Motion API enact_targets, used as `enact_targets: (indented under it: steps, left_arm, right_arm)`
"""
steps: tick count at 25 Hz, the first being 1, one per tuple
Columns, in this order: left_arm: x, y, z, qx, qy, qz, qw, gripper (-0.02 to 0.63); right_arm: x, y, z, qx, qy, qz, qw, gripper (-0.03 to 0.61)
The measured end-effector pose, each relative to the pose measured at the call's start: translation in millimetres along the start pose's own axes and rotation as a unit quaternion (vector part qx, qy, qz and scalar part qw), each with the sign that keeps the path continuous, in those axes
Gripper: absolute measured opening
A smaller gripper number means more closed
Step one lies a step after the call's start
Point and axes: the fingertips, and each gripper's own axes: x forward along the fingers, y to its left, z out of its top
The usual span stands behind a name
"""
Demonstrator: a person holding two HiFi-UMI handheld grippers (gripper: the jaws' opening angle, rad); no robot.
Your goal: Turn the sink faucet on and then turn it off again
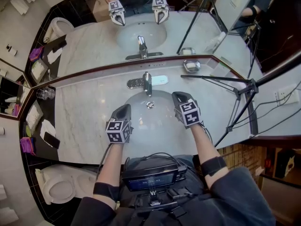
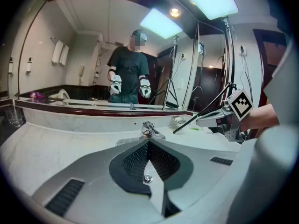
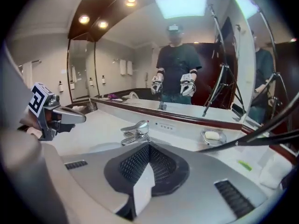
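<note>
Slippage worried us: left hand-held gripper (image 1: 125,109) and right hand-held gripper (image 1: 178,97) were closed, empty; nudging the faucet lever (image 1: 147,78) ahead might glance off.

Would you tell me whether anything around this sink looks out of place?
Nothing is spilled or damaged. The one oddity is a black tripod leg stretching across the marble counter, its tip near the soap dish, right of the faucet.

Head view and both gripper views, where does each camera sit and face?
Head view: on the person's head, steeply down at sink and faucet; both forearms, left gripper, right gripper show.
Left gripper view: on that gripper, along its shut jaws toward faucet and mirror; right gripper at right.
Right gripper view: same, shut jaws; left gripper at left.
All share the faucet.
</note>
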Motion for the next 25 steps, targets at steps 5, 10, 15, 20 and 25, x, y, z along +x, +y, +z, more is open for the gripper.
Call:
enact_targets:
  steps: [5, 10, 15, 20, 25]
  left_arm:
    - [-5, 1, 1, -0.001, -0.004, 0.002, 1.0, 0.0]
    - [-10, 0, 2, -0.008, -0.011, 0.001, 0.9999, 0.0]
    - [-15, -1, 6, -0.028, -0.021, -0.005, 0.9994, 0.0]
    - [-19, -2, 1, -0.028, -0.021, -0.005, 0.9994, 0.0]
    - [-18, 2, 2, -0.03, -0.026, 0.007, 0.9992, 0.0]
  right_arm:
    - [-19, -12, -11, 0.084, -0.016, -0.004, 0.996, 0.018]
    - [-29, -10, -21, 0.093, -0.014, -0.009, 0.996, 0.018]
    - [-34, -7, -27, 0.108, -0.011, -0.006, 0.994, 0.018]
    - [-38, -9, -30, 0.113, -0.009, -0.005, 0.994, 0.018]
    - [-37, -7, -29, 0.11, -0.008, -0.001, 0.994, 0.018]
